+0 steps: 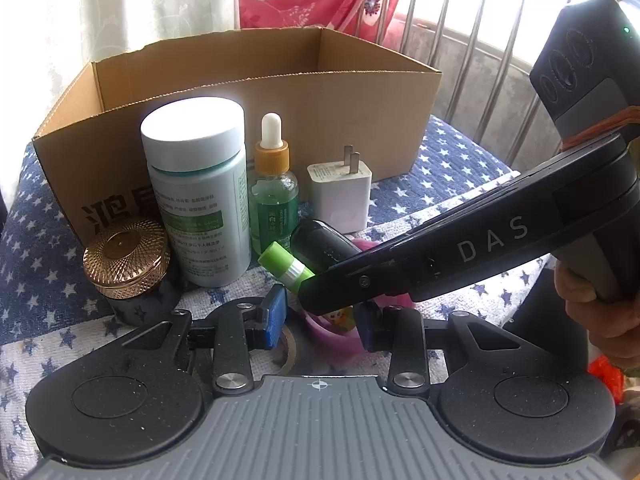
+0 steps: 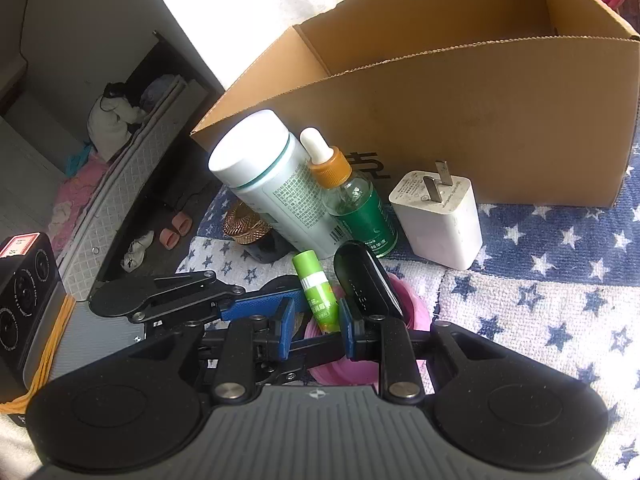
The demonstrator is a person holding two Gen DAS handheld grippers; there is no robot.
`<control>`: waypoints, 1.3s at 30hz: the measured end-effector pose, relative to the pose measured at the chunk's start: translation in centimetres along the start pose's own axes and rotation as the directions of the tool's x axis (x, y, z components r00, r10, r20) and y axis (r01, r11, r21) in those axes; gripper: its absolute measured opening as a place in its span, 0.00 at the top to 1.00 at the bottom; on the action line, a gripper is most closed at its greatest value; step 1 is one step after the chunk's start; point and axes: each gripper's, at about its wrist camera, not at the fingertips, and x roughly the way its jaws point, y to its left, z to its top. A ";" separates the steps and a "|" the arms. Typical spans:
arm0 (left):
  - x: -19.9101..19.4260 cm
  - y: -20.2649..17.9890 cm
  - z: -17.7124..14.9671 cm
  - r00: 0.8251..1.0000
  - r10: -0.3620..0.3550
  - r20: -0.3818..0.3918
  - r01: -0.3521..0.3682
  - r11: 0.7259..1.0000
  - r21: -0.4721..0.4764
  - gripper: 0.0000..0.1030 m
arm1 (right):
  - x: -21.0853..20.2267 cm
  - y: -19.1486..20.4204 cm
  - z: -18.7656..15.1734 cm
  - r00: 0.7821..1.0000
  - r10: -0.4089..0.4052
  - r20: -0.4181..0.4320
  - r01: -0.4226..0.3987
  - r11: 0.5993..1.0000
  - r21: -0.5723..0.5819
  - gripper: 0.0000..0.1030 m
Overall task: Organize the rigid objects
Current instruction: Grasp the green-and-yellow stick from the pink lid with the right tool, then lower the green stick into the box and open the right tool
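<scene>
A pink cup (image 2: 412, 304) holds a green glue stick (image 2: 316, 292) and a black case (image 2: 364, 280). My right gripper (image 2: 316, 330) is open, its blue pads on either side of the glue stick's lower end. My left gripper (image 1: 320, 320) is open around the pink cup (image 1: 332, 334), partly hidden by the right gripper's body (image 1: 460, 256). Behind stand a white pill bottle (image 1: 200, 196), a green dropper bottle (image 1: 274, 196), a white charger plug (image 1: 340, 196) and a bronze-lidded jar (image 1: 126, 260). An open cardboard box (image 1: 320, 100) stands behind them.
Everything sits on a blue and white star-patterned cloth (image 2: 560, 280). A roll of tape (image 1: 290, 350) lies under my left gripper. Metal railing (image 1: 460, 40) is at the back right. The surface drops off to the floor on the left in the right wrist view (image 2: 120, 200).
</scene>
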 end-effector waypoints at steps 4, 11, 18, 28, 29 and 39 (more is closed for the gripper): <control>-0.1 -0.5 -0.3 1.000 0.020 0.022 -0.020 1.000 0.006 0.67 | 0.1 0.2 -0.4 1.000 -0.001 0.025 0.001 1.000 0.000 0.76; -1.1 -1.1 -0.4 0.999 0.017 0.051 -0.017 1.000 0.006 0.72 | -1.6 0.7 -0.8 0.996 0.043 0.083 -0.045 0.999 0.025 0.90; -0.6 -1.4 -0.5 0.997 0.037 0.063 -0.037 0.999 0.004 0.74 | -1.2 1.3 -1.1 0.996 -0.014 0.088 0.014 1.000 -0.005 0.86; -1.5 -2.3 -0.5 0.992 0.068 0.105 -0.072 0.997 0.037 0.77 | -1.8 1.3 -1.7 0.990 0.012 0.137 -0.011 1.000 -0.006 0.83; -1.7 -2.4 -0.5 0.991 0.072 0.112 -0.077 0.996 0.041 0.77 | -2.0 1.7 -1.8 0.989 0.007 0.145 -0.004 1.000 -0.019 0.83; -5.4 -2.5 0.8 0.969 0.104 0.224 -0.120 0.991 0.059 0.77 | -4.6 4.8 -0.6 0.975 0.021 0.222 -0.001 0.996 -0.091 0.83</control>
